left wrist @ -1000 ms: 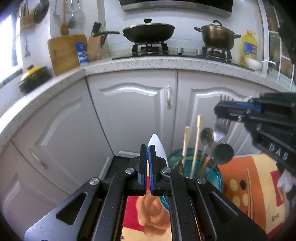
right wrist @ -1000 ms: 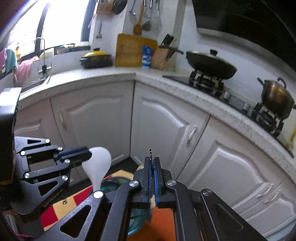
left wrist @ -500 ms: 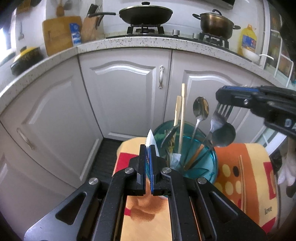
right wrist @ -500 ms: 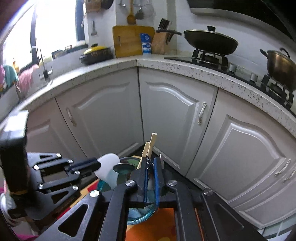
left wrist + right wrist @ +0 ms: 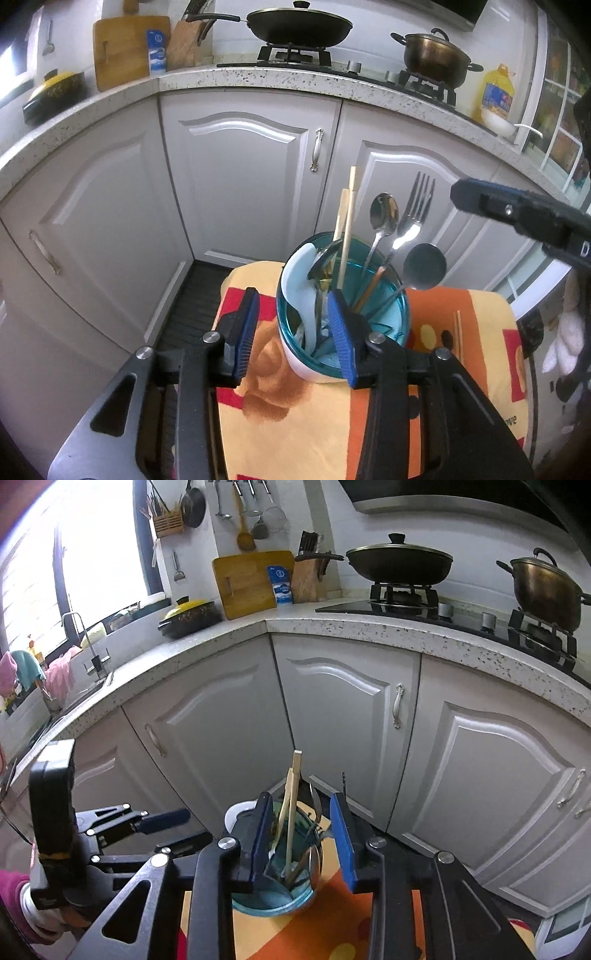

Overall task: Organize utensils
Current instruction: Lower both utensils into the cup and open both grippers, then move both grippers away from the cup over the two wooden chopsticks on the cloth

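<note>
A teal glass utensil holder (image 5: 400,321) stands on a small table with an orange patterned cloth (image 5: 295,424). In it stand wooden chopsticks (image 5: 349,221), a metal spoon (image 5: 384,214), a fork (image 5: 415,210), a dark ladle (image 5: 424,266) and a white rice spoon (image 5: 303,273). My left gripper (image 5: 295,332) is open and empty just above the holder's near left rim. My right gripper (image 5: 301,838) is open and empty over the holder (image 5: 273,901), with the chopsticks (image 5: 293,805) between its fingers. The right gripper also shows at the right of the left wrist view (image 5: 517,218).
A pair of chopsticks (image 5: 458,332) lies on the cloth to the right of the holder. White cabinet doors (image 5: 243,177) stand close behind the table under a speckled counter (image 5: 258,77) with a wok and a pot. A dark floor mat (image 5: 188,306) lies at the left.
Both grippers have opened. The white rice spoon held by my left gripper and the fork held by my right gripper now stand in the holder. Both grippers have come lower over it.
</note>
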Motion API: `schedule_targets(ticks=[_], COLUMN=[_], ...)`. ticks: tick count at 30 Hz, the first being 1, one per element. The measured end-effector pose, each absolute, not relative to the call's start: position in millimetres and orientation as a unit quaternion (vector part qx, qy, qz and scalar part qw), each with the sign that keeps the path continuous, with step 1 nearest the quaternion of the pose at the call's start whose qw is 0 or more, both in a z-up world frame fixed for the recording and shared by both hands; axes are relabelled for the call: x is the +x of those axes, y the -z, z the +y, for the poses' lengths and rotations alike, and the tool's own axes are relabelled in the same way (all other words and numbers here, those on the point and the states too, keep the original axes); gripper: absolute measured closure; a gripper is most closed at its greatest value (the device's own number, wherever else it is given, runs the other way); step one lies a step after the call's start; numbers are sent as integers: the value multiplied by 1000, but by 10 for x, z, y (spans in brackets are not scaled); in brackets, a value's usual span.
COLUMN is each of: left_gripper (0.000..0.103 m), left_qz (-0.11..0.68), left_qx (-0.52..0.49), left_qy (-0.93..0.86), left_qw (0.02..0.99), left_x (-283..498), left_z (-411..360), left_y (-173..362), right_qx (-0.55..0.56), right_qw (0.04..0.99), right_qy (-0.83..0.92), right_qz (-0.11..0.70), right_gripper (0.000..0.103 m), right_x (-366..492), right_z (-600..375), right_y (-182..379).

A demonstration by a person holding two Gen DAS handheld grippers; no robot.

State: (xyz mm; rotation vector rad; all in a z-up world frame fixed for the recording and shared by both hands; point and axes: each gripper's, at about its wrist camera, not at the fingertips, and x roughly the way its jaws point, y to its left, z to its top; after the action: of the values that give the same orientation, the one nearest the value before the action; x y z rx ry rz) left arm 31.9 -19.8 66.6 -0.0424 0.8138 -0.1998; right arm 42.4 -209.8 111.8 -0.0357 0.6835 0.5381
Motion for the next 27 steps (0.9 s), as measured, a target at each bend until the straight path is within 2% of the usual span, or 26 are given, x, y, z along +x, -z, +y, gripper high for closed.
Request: schedule_targets(ticks=[15,27], left_gripper=[65,65], left_qz=[389,387], left_qx=[-26,-14], left_qy=[83,73], left_qw=[917,919], left_x=[158,31], left_z=[-330,-459], left_y=[-813,-859], right_qx=[1,19], right_qw=[907,904], right_qy=[-250,-239], right_qz=[339,353], right_gripper=[66,64], right_x=[108,-93], right_z=[-2156,-2254], right_y=[-1038,-934])
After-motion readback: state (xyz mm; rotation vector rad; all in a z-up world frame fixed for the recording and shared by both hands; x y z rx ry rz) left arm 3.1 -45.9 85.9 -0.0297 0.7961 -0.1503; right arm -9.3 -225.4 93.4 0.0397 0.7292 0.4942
